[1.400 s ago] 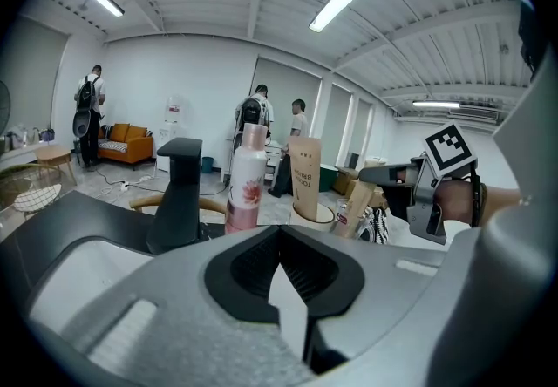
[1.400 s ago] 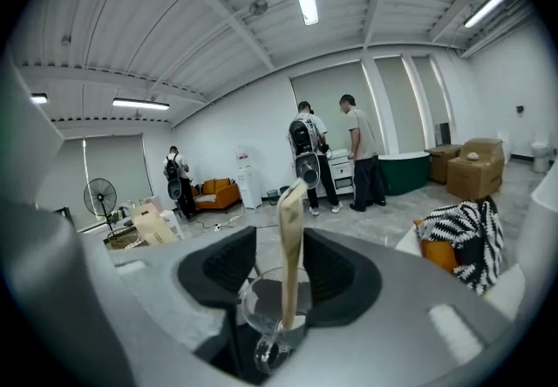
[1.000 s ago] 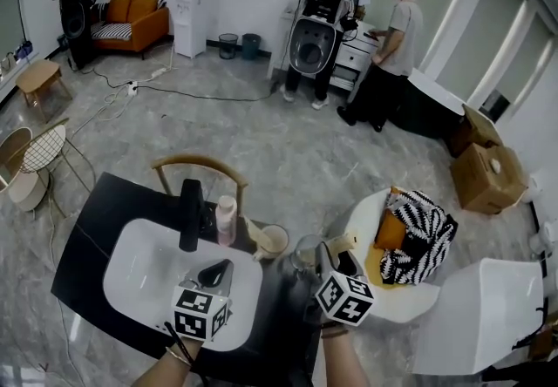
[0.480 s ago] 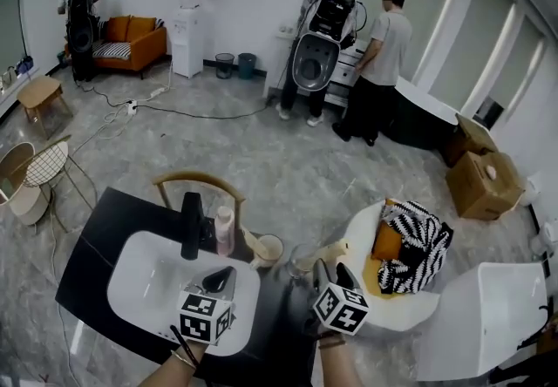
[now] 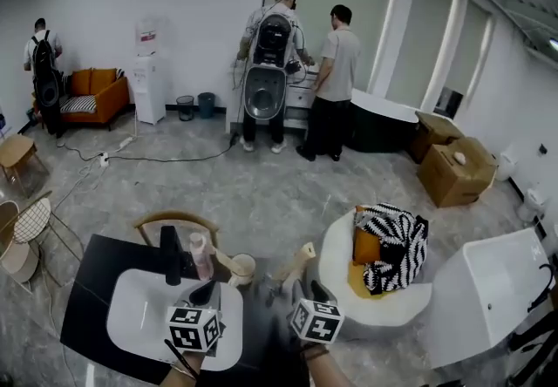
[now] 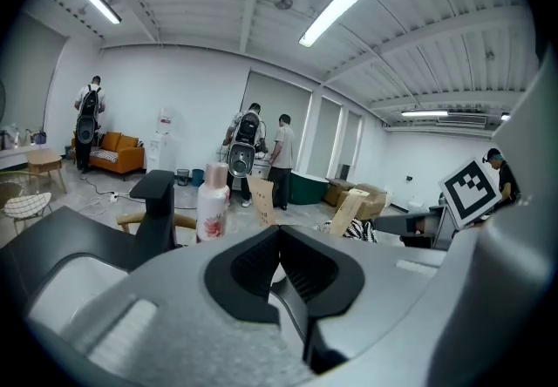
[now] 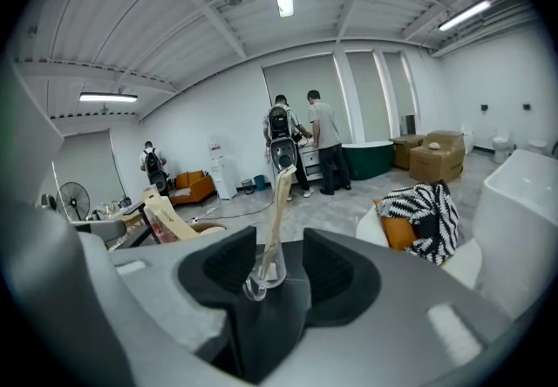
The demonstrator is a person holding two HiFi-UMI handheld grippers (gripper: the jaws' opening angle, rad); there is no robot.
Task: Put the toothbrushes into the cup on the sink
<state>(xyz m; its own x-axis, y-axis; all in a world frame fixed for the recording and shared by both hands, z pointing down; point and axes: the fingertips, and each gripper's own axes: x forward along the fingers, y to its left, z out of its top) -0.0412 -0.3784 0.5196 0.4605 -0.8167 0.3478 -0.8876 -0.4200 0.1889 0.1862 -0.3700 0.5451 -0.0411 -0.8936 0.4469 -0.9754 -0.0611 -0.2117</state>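
A clear glass cup (image 5: 281, 288) stands on the black counter right of the white sink (image 5: 139, 315), with a boxed toothbrush (image 5: 298, 258) leaning in it. A beige cup (image 5: 241, 270) beside it holds another boxed toothbrush (image 5: 223, 258). My right gripper (image 5: 305, 292) sits just behind the glass. In the right gripper view the glass (image 7: 264, 276) and toothbrush (image 7: 277, 202) show in the gap of my right gripper (image 7: 277, 265), whose jaws have just been closing but do not touch them. My left gripper (image 6: 279, 241) is shut and empty over the basin.
A black faucet (image 5: 168, 254) and a pink bottle (image 5: 200, 256) stand at the sink's back edge. A wooden chair (image 5: 170, 224) is behind the counter. A white round seat with a striped cushion (image 5: 388, 241) and a white tub (image 5: 488, 289) are to the right. People stand far back.
The right gripper has drawn back from the glass, leaving the toothbrush standing in it, and its jaws have narrowed. The left gripper has risen a little. The head view has tilted upward.
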